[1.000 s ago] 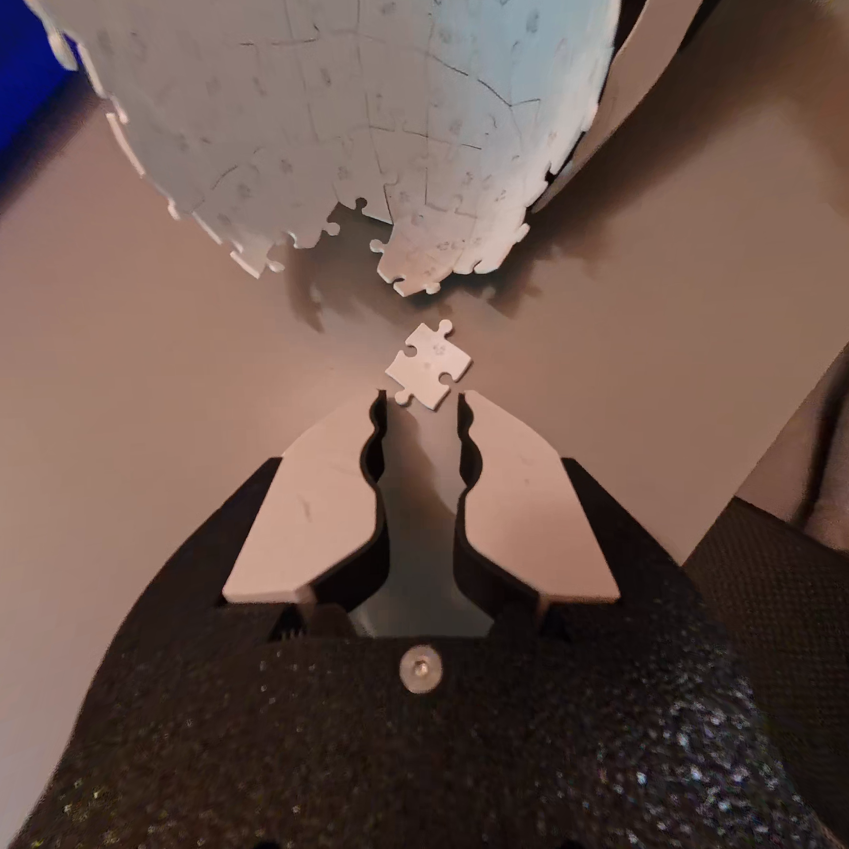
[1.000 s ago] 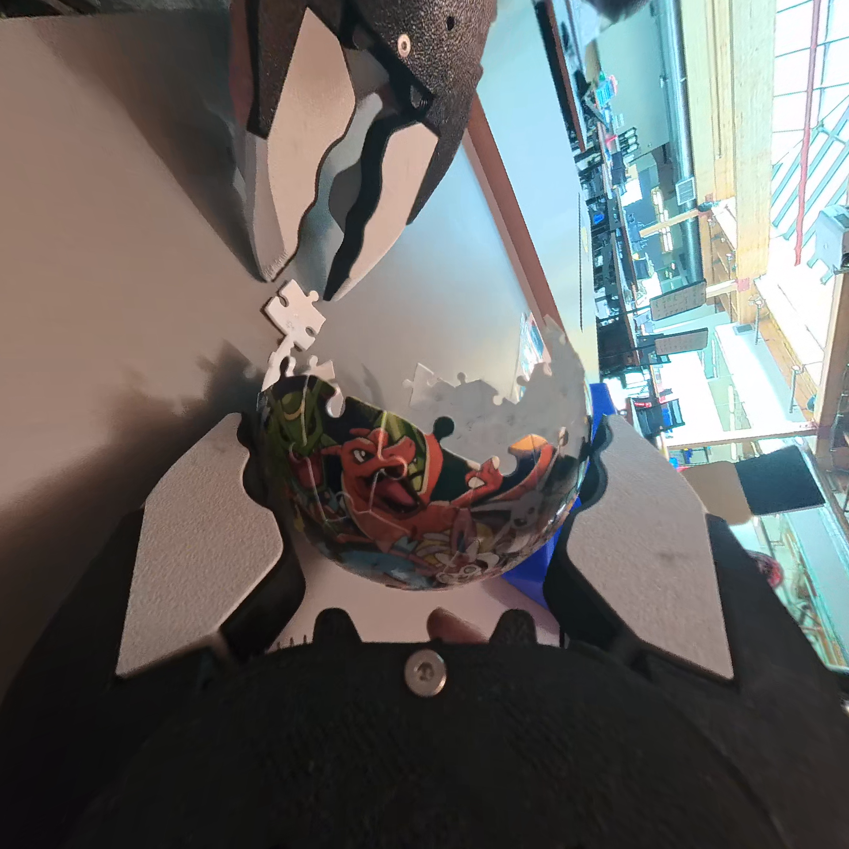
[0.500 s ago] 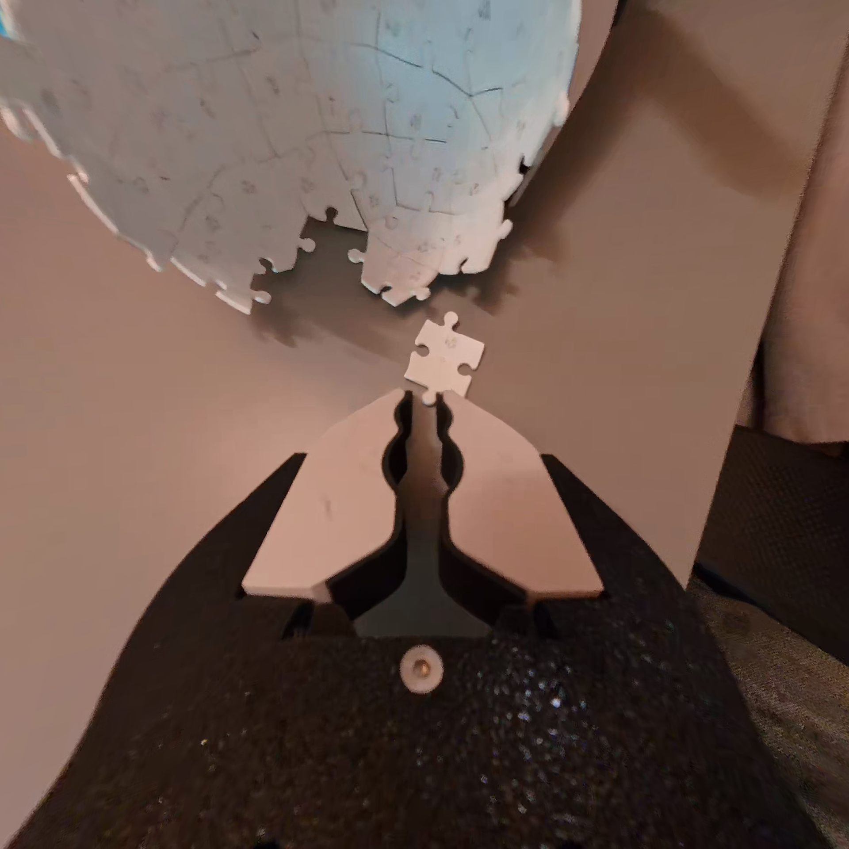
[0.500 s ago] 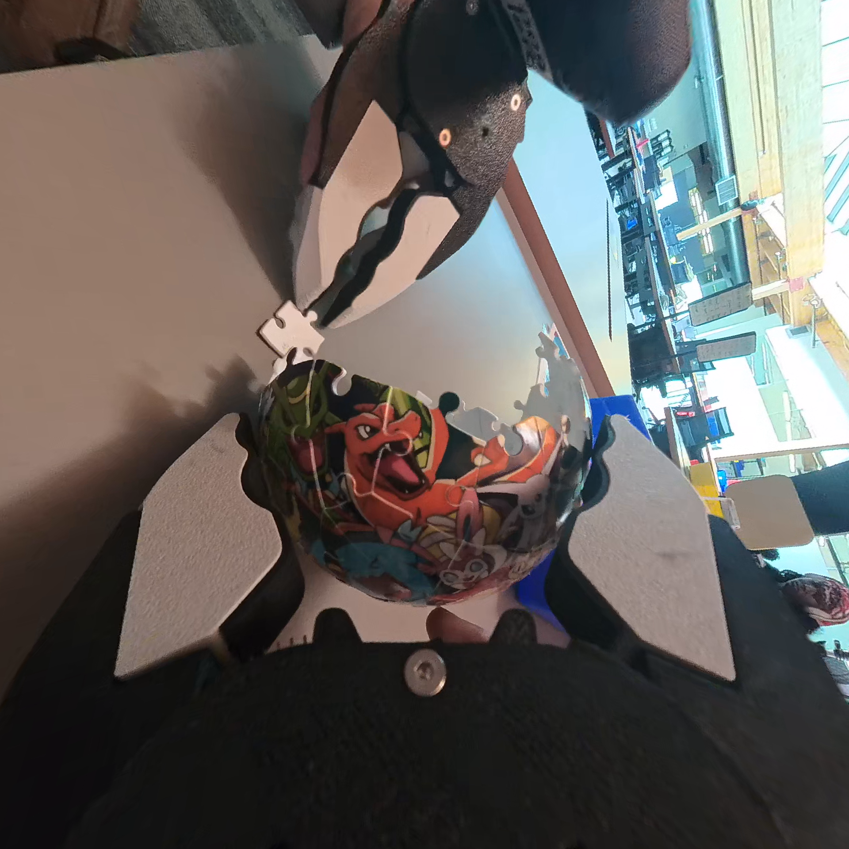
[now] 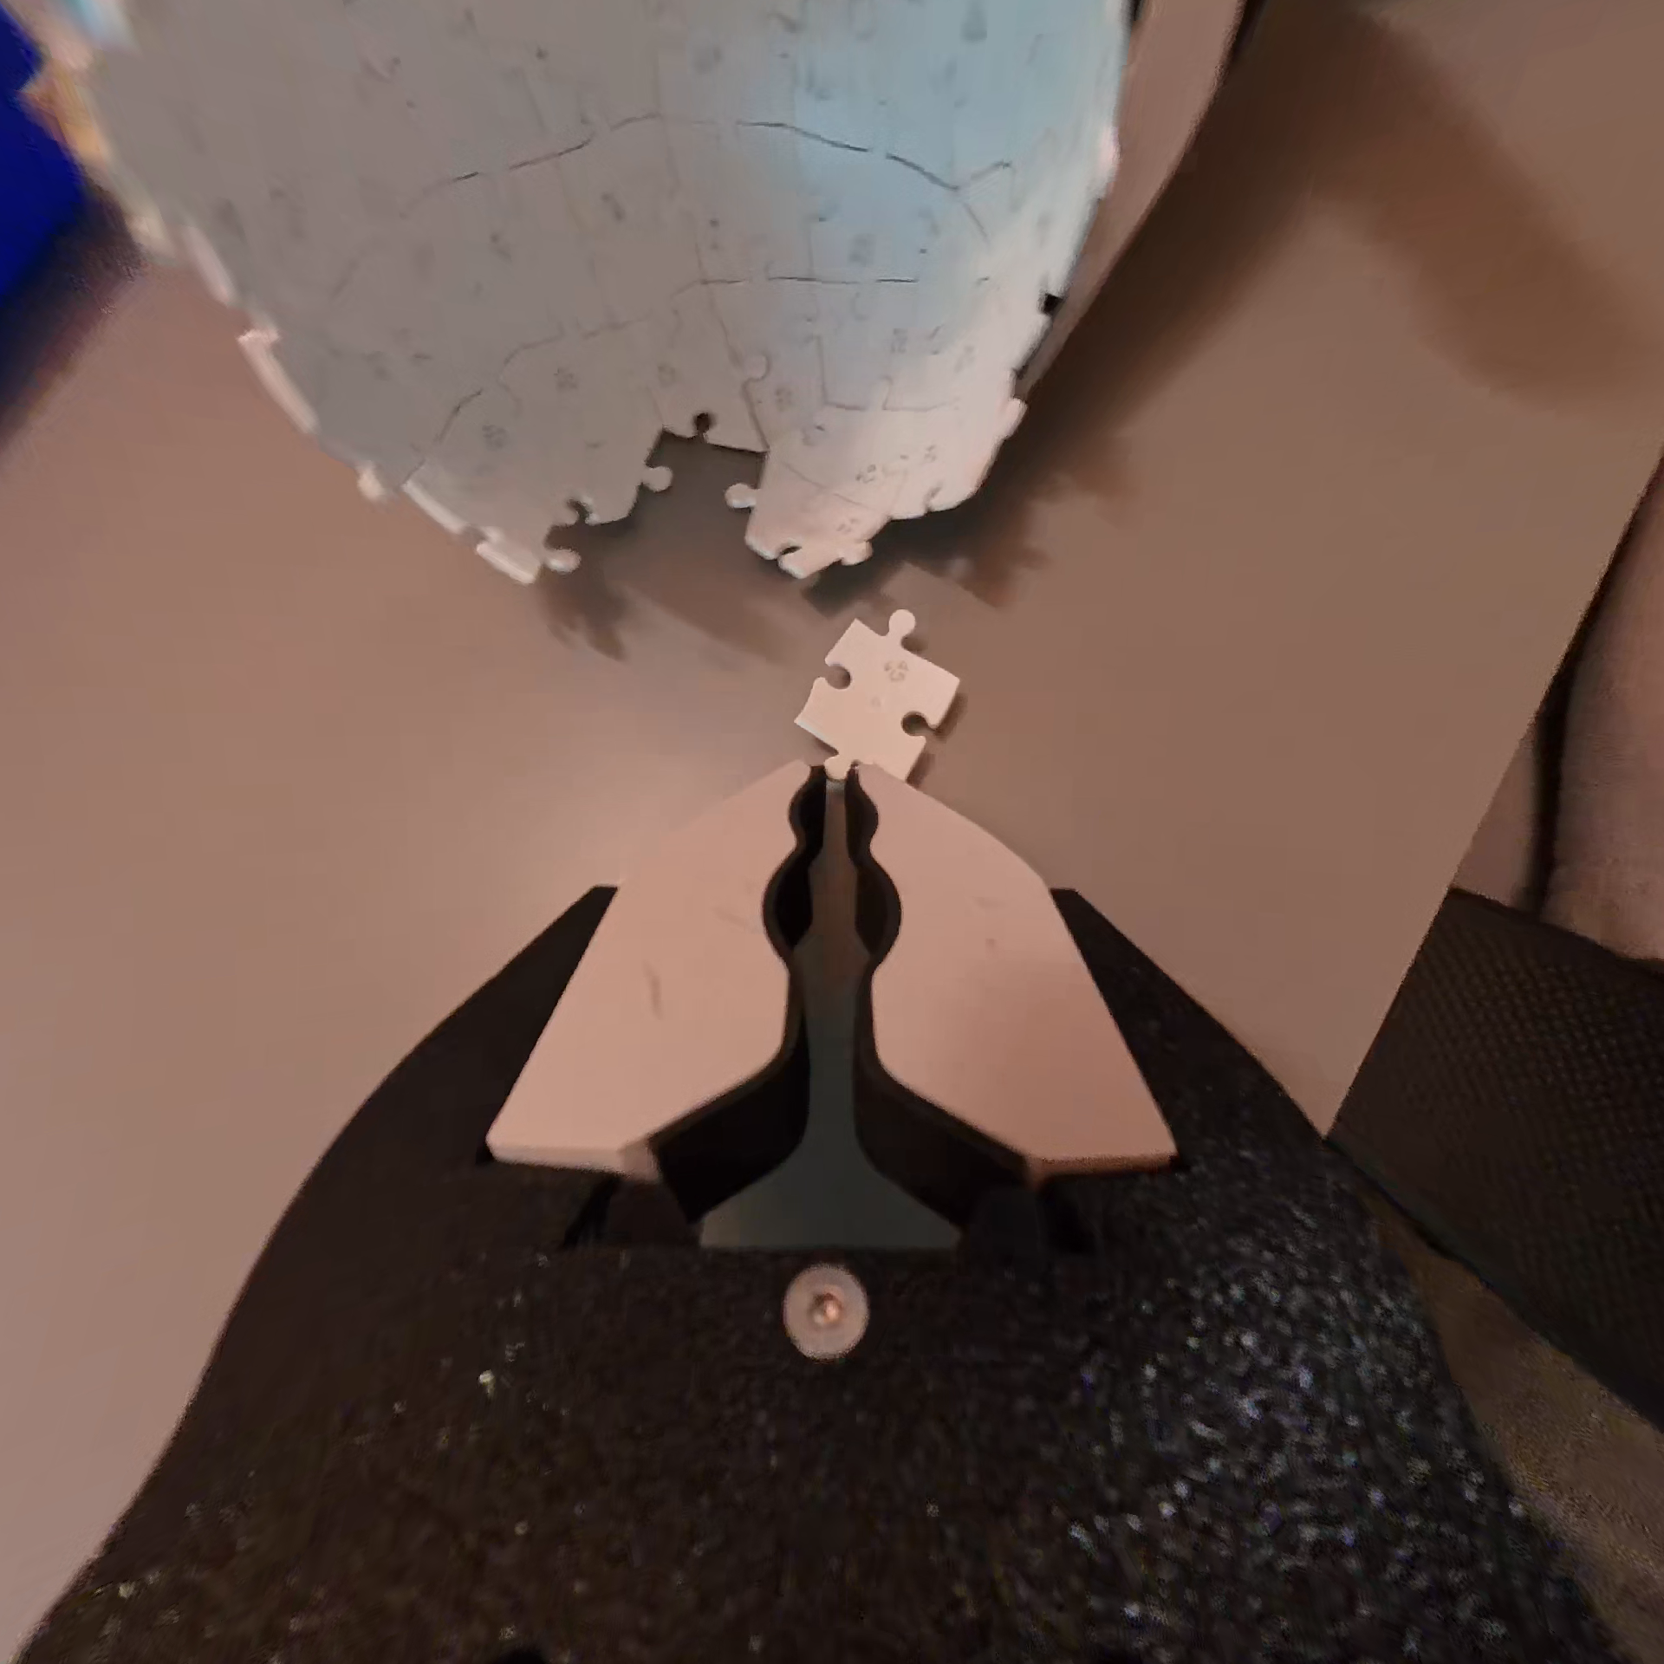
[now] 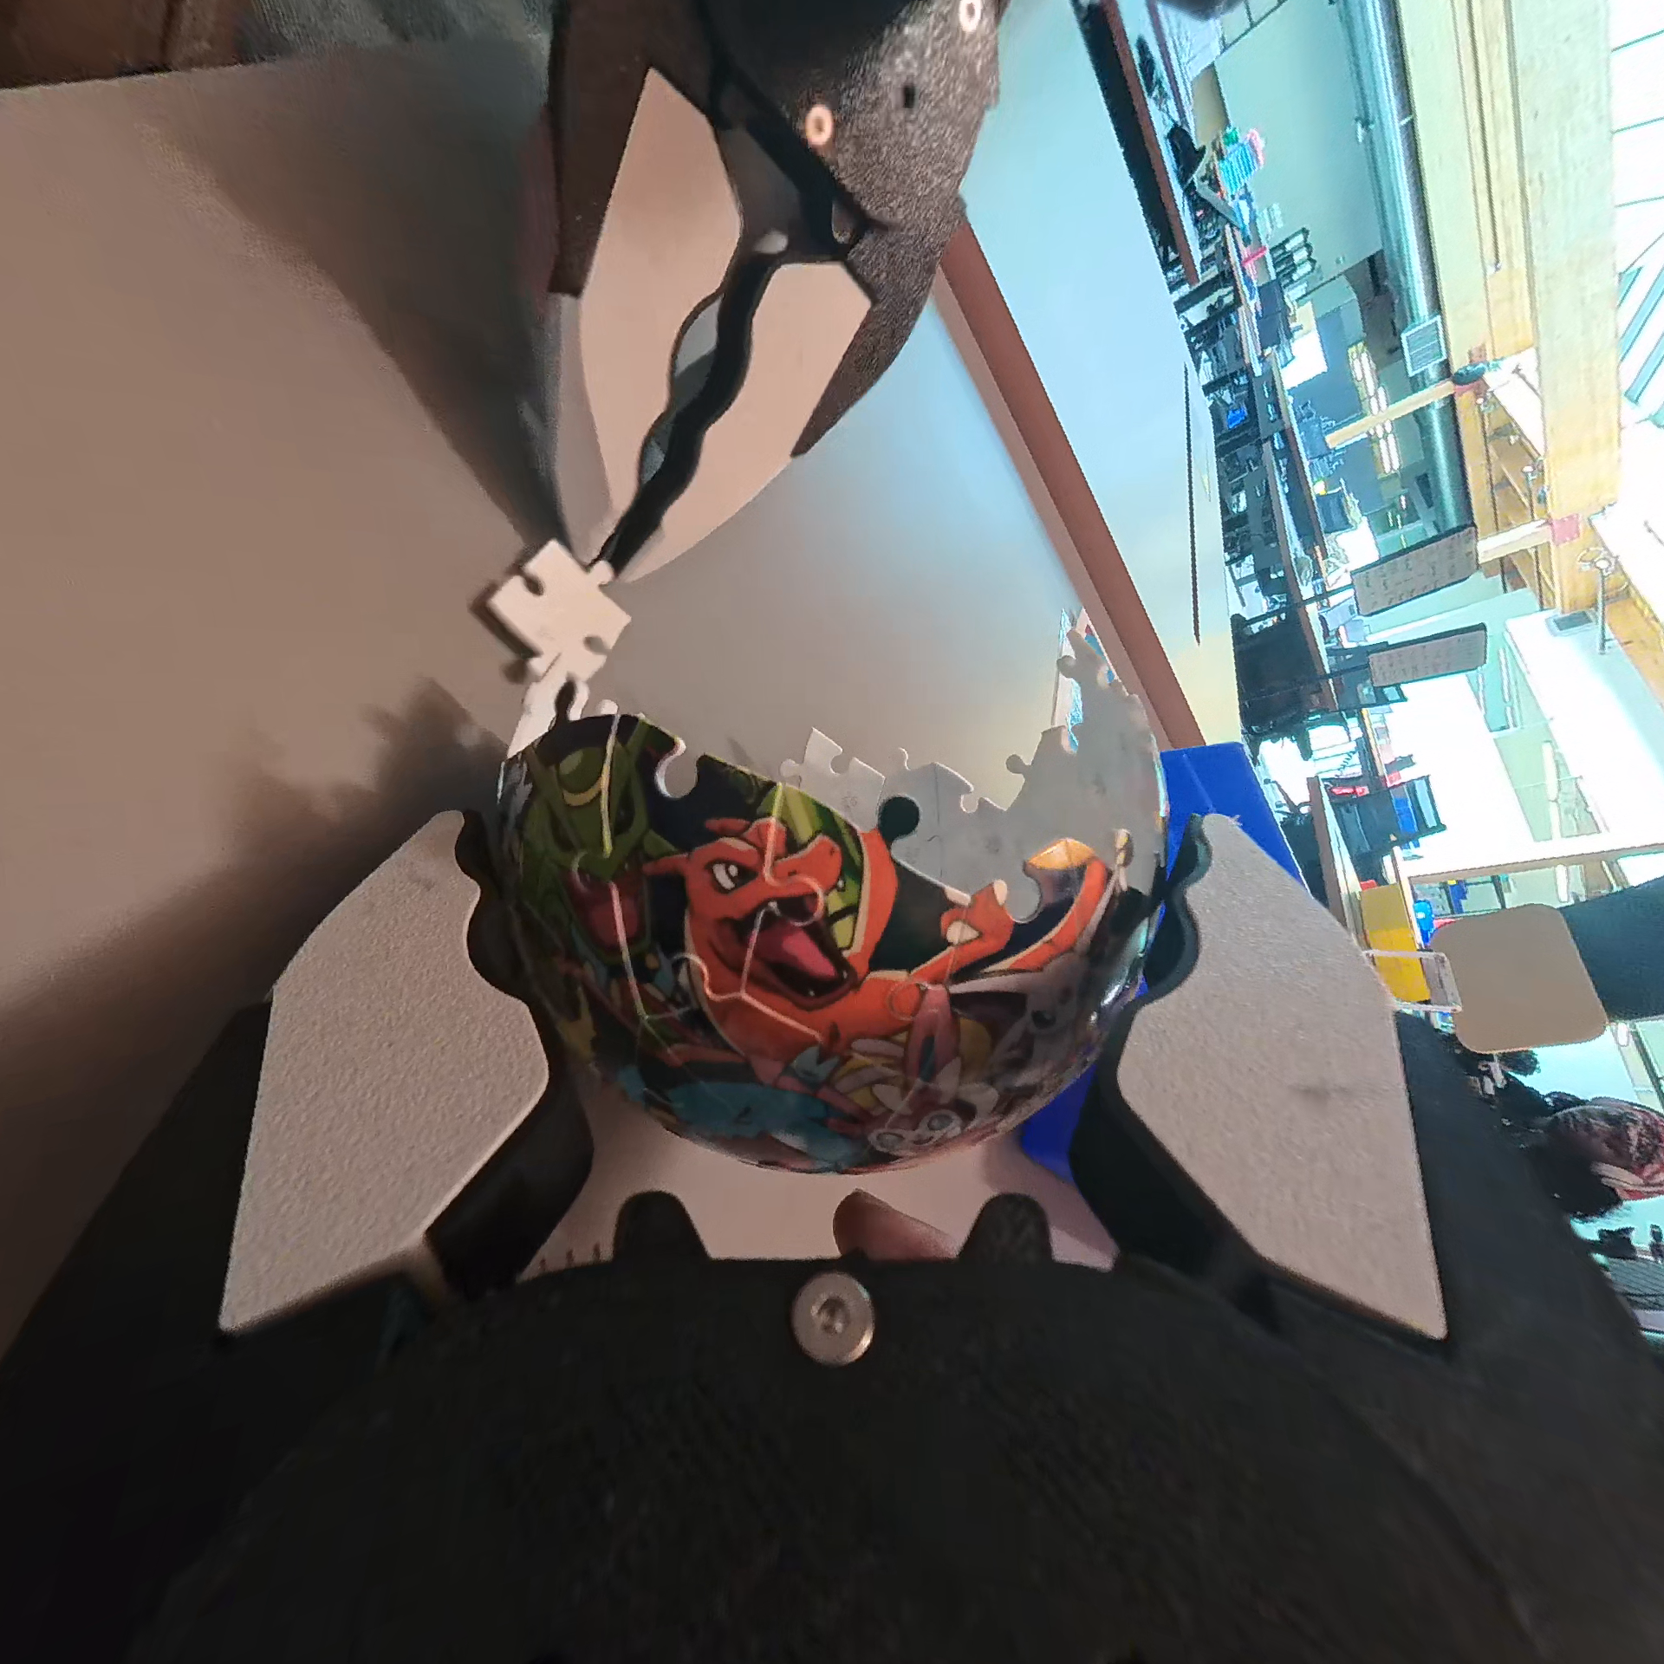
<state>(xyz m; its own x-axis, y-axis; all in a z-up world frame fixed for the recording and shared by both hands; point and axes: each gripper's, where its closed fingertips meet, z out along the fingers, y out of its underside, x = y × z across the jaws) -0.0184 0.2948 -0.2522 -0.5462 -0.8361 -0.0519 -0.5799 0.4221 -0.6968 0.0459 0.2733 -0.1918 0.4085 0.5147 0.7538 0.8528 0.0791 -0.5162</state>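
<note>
Moved: the left gripper (image 5: 837,782) has pulled its two fingers closer together than they were a second ago, and now they pinch the small piece that they only stood beside before. The round shell has stayed in the right gripper.
Small piece: a little white jigsaw puzzle piece (image 5: 878,704) with knobs and notches. It is held by one knob at its lower edge. In the right wrist view it (image 6: 560,615) hangs just above the shell's jagged rim, very near it. I cannot tell if they touch.
Left gripper: its grey fingers (image 5: 693,954) are almost closed, with only a thin gap, and the tips squeeze the piece's knob. From the right wrist view it (image 6: 621,563) comes down from the top, tips pointing at the shell.
Round shell: a half-built ball-shaped jigsaw puzzle (image 6: 837,972), open at the top like a bowl. The outside has bright cartoon creatures in orange, green and blue. The inside (image 5: 630,234) is plain white with thin lines between the pieces and a square gap in the edge.
Right gripper: the right gripper (image 6: 828,909) is spread wide, and its two grey fingers (image 6: 387,1062) press on the left and right sides of the shell and hold it up.
Table: a flat grey table top (image 5: 225,810) lies under both grippers.
Blue bin: a blue plastic box (image 6: 1207,783) sits just behind the shell.
Far off: a big bright room with shelves, blurry.
</note>
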